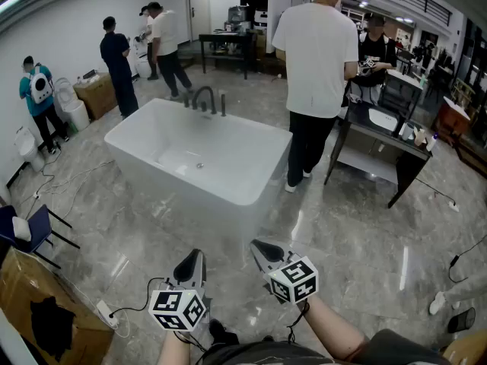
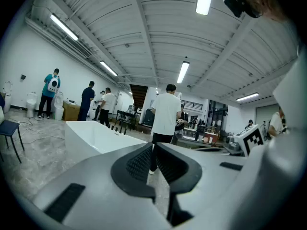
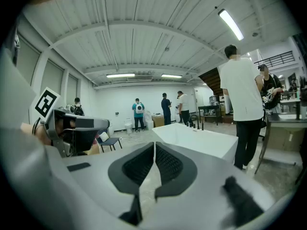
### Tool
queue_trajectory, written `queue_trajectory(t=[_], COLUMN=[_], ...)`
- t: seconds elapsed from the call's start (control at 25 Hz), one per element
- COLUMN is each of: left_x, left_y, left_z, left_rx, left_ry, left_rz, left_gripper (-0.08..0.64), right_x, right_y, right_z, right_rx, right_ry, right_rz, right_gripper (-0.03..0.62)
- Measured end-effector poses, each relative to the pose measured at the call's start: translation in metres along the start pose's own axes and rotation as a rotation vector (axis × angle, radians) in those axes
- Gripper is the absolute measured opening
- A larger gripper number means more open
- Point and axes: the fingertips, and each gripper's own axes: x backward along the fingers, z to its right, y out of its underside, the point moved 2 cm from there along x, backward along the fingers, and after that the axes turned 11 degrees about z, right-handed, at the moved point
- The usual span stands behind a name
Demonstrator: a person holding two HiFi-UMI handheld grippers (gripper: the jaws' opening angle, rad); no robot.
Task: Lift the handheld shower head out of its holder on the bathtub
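**Left hand-held gripper** point(image 1: 196, 255): low in the head view, left of centre, with its marker cube nearest the camera. It points a little downward across the floor. The jaws are pressed together at the tips with nothing between them.

**Right hand-held gripper** point(image 1: 259, 246): just beside the left one and apart from it, angled the same way. The jaws are closed tip to tip and it holds nothing.

**Bathtub** point(image 1: 251, 185): white, free-standing and rectangular, in the middle of the floor. It is well ahead of both hand-held grippers and touches neither.

**Tap fittings** point(image 1: 204, 97): a dark row on the far rim of the bathtub, with a curved spout at the centre.

**Shower head** point(image 1: 223, 103): probably the slim upright piece at the right end of that row, standing on the rim. It is too small to be sure.

**Floor** point(image 1: 358, 242): glossy grey marbled tiles.

**Person in white shirt** point(image 1: 316, 59): stands at the right end of the bathtub, back to the camera.

**Tabletop** point(image 1: 392, 139): dark, right of that person, with small items on it. A person in a dark shirt point(image 1: 373, 55) stands behind it.

**Three more people**: one in teal with a backpack point(image 1: 36, 97) by the left wall, and two point(image 1: 118, 63) further back.

**Toilets** point(image 1: 70, 105): white, along the left wall, next to a cardboard box point(image 1: 95, 93).

**Chair** point(image 1: 27, 226): dark frame, at the left edge.

**Power strip** point(image 1: 106, 314): white, on the floor near the left hand-held gripper, with cables attached.
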Motion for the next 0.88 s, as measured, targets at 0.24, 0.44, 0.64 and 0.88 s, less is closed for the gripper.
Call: queue_trajectory(t=[0.24,0.44,0.64,0.88], left_x=[0.006,0.006,0.0,-0.014], left_y=[0.001,0.005,0.005,-0.001], left_z=[0.005,0.006,-0.001,-0.026], left_rx=[-0.011,-0.006,0.002,0.026], left_ry=[-0.002,-0.009,0.003,0.046], left_rz=[-0.001,-0.006,-0.009,0.014], left_gripper=[0.034,0.034,0.034,0.034], right_x=[0.004,0.006,-0.001,-0.022], right_y=[0.002,0.006,0.007,-0.007], right_z=[-0.001,0.001,0.004,0.011], right_rx=[0.0,-0.005,-0.006,-0.075], right_ry=[-0.008,-0.008,0.006,0.053], right_rz=[-0.003,-0.009,-0.019,0.089], right_gripper=[0.032,0.031,0.031,0.032])
